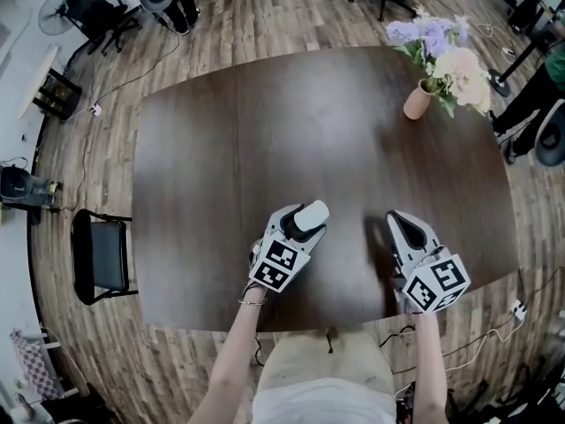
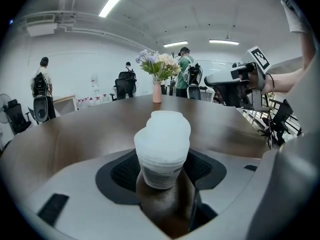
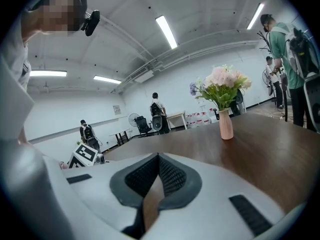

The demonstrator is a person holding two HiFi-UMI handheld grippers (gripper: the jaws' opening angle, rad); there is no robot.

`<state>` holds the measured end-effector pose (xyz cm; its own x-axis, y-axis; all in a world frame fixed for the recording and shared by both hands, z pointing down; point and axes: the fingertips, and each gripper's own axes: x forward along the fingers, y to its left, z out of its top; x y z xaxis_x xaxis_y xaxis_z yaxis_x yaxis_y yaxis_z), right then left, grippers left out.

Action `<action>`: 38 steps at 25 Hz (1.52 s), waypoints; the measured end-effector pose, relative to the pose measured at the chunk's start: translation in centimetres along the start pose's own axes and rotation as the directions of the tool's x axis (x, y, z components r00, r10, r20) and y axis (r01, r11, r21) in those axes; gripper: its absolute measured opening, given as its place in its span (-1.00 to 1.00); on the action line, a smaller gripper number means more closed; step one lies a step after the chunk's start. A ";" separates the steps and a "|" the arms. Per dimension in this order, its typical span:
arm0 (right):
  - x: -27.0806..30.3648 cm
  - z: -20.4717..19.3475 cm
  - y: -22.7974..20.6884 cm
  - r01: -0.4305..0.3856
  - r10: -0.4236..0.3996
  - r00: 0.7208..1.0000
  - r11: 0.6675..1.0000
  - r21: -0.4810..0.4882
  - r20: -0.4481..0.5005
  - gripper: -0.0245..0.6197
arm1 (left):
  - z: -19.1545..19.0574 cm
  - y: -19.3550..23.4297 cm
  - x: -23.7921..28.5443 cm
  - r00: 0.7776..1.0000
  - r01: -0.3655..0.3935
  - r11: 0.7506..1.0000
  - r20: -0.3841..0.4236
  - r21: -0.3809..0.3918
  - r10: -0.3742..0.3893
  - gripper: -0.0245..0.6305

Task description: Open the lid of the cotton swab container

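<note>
Your left claw (image 1: 305, 228) is released, jaws wide, with the one cotton swab container (image 2: 162, 146) standing on the table (image 1: 265, 131) between them, its lid (image 2: 168, 123) shut. Your right claw (image 1: 399, 221) is clenched on nothing. One vase of flowers (image 1: 418, 100) stands well apart, near the table's far edge.

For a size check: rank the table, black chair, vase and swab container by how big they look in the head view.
1. Table
2. Chair
3. Vase and container: they look about alike here, so I won't rank one over the other.
</note>
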<state>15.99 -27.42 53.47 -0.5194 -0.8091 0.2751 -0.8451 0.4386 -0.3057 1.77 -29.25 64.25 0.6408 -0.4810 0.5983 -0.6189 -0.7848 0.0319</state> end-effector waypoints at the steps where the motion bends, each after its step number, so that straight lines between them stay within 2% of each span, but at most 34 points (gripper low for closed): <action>1: 0.0 -0.1 -0.1 0.002 -0.002 1.000 1.000 0.002 -0.002 -0.86 | -0.1 0.0 0.2 1.000 -0.001 1.000 -0.007 0.010 0.001 -0.07; 6: 0.0 0.0 -0.3 0.008 -0.008 1.000 1.000 0.002 -0.003 -0.86 | -0.1 0.3 0.4 1.000 -0.017 1.000 -0.003 -0.012 0.017 -0.17; 16: 0.7 1.8 -0.2 -0.031 0.031 0.999 0.999 -0.012 0.016 -0.86 | 2.6 -0.7 -1.1 0.998 0.062 0.995 0.023 -0.075 -0.060 -0.19; 21: 0.9 3.4 1.0 -0.107 0.107 0.994 0.994 -0.018 0.031 -0.86 | 4.6 -2.0 -3.1 0.995 0.099 0.992 0.035 -0.075 -0.097 -0.19; 25: 0.6 4.8 2.6 -0.196 0.197 0.980 0.980 -0.025 0.040 -0.86 | 6.8 -3.2 -5.3 0.989 0.141 0.986 0.064 -0.085 -0.135 -0.19; 28: 0.2 6.1 3.7 -0.246 0.248 0.968 0.968 -0.050 0.042 -0.86 | 8.3 -4.1 -6.7 0.984 0.169 0.984 0.070 -0.064 -0.164 -0.19; 31: -0.2 7.2 5.1 -0.300 0.304 0.952 0.950 -0.091 0.034 -0.86 | 9.7 -5.1 -8.1 0.978 0.197 0.979 0.078 -0.044 -0.193 -0.19; 33: -0.5 7.8 6.4 -0.359 0.363 0.931 0.927 -0.104 0.021 -0.86 | 10.6 -5.9 -9.1 0.971 0.224 0.974 0.091 -0.037 -0.220 -0.19; 38: -2.0 9.3 10.0 -0.526 0.529 0.848 0.844 -0.105 0.000 -0.86 | 12.2 -7.7 -11.3 0.958 0.270 0.963 0.098 0.003 -0.269 -0.19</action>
<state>9.74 -25.08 41.40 -0.8880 -0.4543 0.0715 -0.4530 0.8371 -0.3067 4.84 -22.51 47.43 0.8248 -0.2880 0.4867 -0.4214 -0.8869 0.1894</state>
